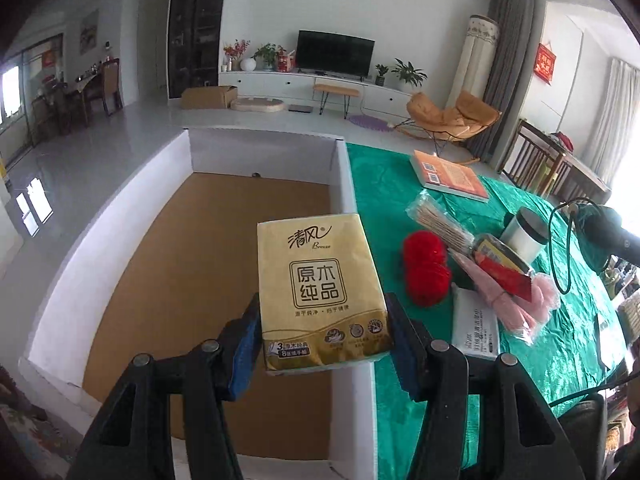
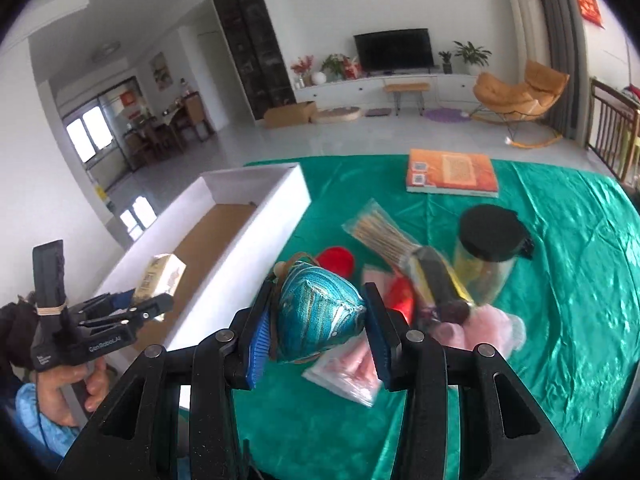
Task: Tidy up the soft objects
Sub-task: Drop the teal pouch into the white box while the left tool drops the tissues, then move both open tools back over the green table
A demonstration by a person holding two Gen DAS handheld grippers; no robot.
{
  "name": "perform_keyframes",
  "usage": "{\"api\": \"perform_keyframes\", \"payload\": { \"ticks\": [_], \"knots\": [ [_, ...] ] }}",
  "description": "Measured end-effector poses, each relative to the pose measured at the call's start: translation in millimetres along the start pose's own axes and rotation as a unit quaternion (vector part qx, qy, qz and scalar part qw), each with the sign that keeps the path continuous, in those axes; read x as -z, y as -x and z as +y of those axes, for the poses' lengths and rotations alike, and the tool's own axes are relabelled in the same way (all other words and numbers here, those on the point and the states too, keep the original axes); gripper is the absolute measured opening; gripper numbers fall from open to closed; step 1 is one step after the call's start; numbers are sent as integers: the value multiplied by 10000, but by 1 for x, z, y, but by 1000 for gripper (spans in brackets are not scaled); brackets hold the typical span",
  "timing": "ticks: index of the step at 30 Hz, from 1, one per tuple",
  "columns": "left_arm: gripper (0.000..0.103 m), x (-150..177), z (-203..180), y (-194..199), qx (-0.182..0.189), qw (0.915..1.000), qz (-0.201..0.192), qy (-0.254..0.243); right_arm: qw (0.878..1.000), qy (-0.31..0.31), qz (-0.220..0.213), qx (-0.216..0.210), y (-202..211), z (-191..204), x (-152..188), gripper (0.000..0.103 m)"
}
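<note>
My left gripper is shut on a yellow tissue pack and holds it above the right wall of a white box with a brown cardboard floor. In the right wrist view the left gripper holds the pack over the box. My right gripper is shut on a teal fabric pouch, lifted above the green tablecloth. A red fluffy ball, pink soft packets and a white wipes pack lie on the cloth.
An orange book lies at the table's far side. A clear jar with a black lid, a bag of sticks and a dark packaged item sit mid-table. A black cable loops at the right.
</note>
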State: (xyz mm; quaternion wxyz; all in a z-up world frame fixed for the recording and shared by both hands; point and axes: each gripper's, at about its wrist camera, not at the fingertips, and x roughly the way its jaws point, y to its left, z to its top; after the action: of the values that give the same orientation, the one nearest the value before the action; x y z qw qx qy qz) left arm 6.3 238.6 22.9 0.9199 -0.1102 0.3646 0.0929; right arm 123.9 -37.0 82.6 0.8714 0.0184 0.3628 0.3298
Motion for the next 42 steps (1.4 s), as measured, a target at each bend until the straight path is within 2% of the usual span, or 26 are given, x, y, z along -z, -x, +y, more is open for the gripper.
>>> {"api": "perform_keyframes", "payload": {
  "ticks": [5, 7, 8, 9, 10, 11, 13, 17, 20, 23, 26, 30, 33, 38, 42],
  "knots": [
    [58, 11, 58, 9, -763, 9964, -7, 361, 9931, 369, 265, -1083, -48, 88, -22, 46],
    [65, 16, 71, 9, -1087, 9930, -19, 462, 9897, 453, 394, -1303, -69, 112, -20, 50],
    [79, 18, 75, 9, -1212, 9913, -23, 511, 9881, 474, 469, -1386, -80, 120, -19, 61],
    [93, 20, 77, 9, -1316, 9897, -49, 566, 9862, 479, 572, -1481, -90, 127, -18, 78],
    [96, 21, 78, 9, -1388, 9884, -108, 608, 9847, 443, 684, -1543, -99, 130, -17, 82],
    [97, 22, 76, 10, -1398, 9880, -185, 623, 9844, 379, 754, -1544, -105, 130, -15, 81],
    [97, 23, 70, 8, -1227, 9904, -249, 589, 9853, 267, 731, -1521, -106, 122, -12, 81],
    [97, 21, 29, 1, -509, 9976, -267, 388, 9942, 335, 427, -930, -86, 94, 1, 81],
    [97, 26, -20, -2, 191, 9995, -262, -40, 9984, 528, 46, -184, -60, 62, 27, 81],
    [99, 39, -75, -15, 854, 9942, -96, -652, 9979, 437, -122, 472, -36, 17, 68, 82],
    [99, 62, -122, -42, 1236, 9845, 295, -1208, 9958, -28, 33, 919, -24, -38, 112, 82],
    [99, 91, -157, -87, 1345, 9752, 713, -1607, 9827, -765, 488, 1618, -24, -111, 154, 82],
    [99, 101, -167, -112, 1212, 9737, 842, -1738, 9717, -970, 731, 2026, -26, -140, 166, 82],
    [99, 99, -169, -143, 1074, 9767, 840, -1659, 9637, -767, 855, 2412, -39, -156, 172, 82],
    [99, 98, -169, -149, 995, 9757, 821, -1769, 9646, -737, 733, 2423, -38, -159, 173, 86]
  ]
}}
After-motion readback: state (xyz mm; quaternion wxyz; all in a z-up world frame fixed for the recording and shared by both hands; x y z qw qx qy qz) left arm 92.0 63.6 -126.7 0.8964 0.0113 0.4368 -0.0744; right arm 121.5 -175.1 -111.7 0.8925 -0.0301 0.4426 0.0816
